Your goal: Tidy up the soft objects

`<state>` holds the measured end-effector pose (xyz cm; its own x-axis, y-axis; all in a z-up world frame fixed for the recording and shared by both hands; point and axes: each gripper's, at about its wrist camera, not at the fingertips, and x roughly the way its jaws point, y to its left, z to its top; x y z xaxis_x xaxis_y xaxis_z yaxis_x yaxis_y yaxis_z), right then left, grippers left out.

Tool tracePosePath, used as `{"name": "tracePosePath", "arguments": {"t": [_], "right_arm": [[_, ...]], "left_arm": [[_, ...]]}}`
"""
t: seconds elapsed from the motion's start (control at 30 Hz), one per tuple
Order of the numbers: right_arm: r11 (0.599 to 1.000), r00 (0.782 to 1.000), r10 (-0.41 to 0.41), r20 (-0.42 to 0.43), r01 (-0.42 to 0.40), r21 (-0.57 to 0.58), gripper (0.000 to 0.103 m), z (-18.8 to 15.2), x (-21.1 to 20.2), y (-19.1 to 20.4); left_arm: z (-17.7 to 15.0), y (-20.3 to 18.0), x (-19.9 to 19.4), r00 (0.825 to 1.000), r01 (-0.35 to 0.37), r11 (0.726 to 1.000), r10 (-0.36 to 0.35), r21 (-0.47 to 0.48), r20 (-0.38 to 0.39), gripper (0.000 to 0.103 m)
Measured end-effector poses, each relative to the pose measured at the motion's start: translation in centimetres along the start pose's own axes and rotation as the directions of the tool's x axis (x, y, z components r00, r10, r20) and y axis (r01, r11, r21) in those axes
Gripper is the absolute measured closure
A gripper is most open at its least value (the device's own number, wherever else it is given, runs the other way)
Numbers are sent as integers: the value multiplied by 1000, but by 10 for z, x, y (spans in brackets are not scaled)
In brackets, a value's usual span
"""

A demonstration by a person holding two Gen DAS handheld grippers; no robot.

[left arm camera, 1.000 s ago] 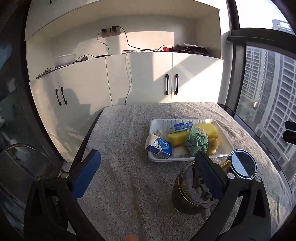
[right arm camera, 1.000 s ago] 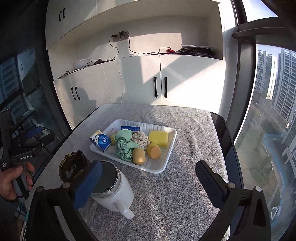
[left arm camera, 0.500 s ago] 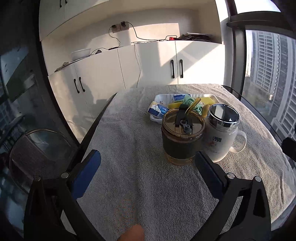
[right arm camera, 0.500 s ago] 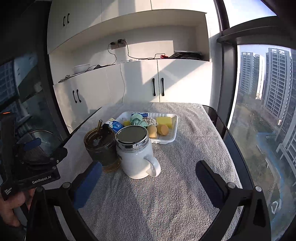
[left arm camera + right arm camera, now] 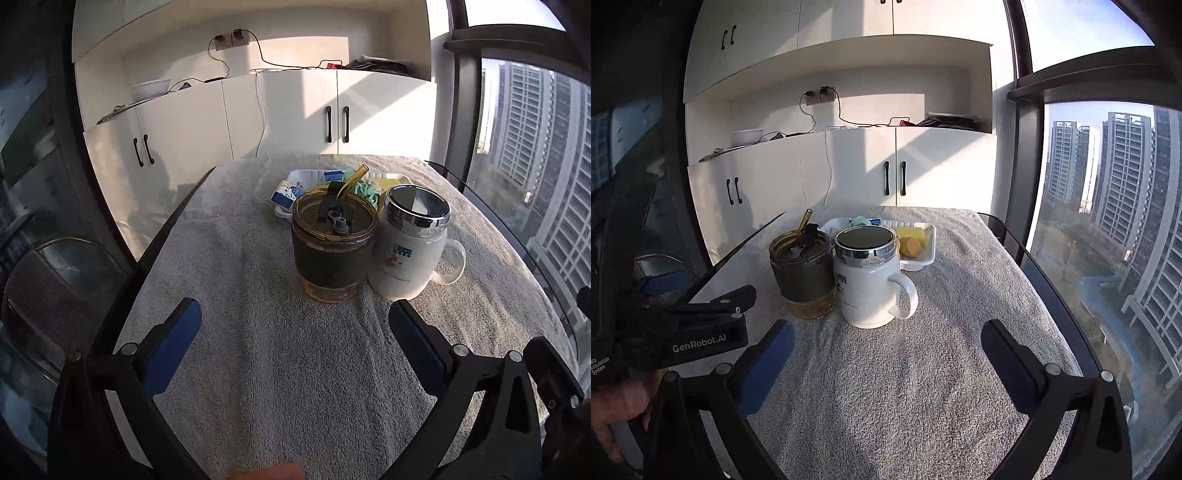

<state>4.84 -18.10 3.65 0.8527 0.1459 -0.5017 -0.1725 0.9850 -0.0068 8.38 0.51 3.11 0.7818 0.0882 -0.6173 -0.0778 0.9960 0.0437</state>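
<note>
Desk (image 5: 258, 369) under a grey fluffy towel holds it all. Far back sits the white foam tray (image 5: 925, 254) of soft things, hidden partly behind the brown glass cup with a straw (image 5: 332, 251) and the white mug with a shiny lid (image 5: 868, 280). Both the left claw (image 5: 293, 343) and the right claw (image 5: 886, 350) are wide apart and hold nothing. The tray lies straight ahead; I think the right claw has the clearer way.

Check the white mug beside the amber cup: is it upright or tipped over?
Upright. The white mug stands on its base on the grey towel, chrome-rimmed lid on top, handle pointing right. The amber cup stands upright beside it.
</note>
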Motion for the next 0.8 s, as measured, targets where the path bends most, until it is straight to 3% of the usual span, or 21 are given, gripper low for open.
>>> {"name": "tracePosePath", "arguments": {"t": [0.43,0.8], "right_arm": [[1000,1000,3,-16,-4,-12,0,-1,6,14],[999,998,-34,-55,35,8,0,2,21,14]], "left_arm": [[-1,1,10,999,34,999,-34,-19,-19,0],[-2,2,10,1000,16,999,-17,-35,-13,0]]}}
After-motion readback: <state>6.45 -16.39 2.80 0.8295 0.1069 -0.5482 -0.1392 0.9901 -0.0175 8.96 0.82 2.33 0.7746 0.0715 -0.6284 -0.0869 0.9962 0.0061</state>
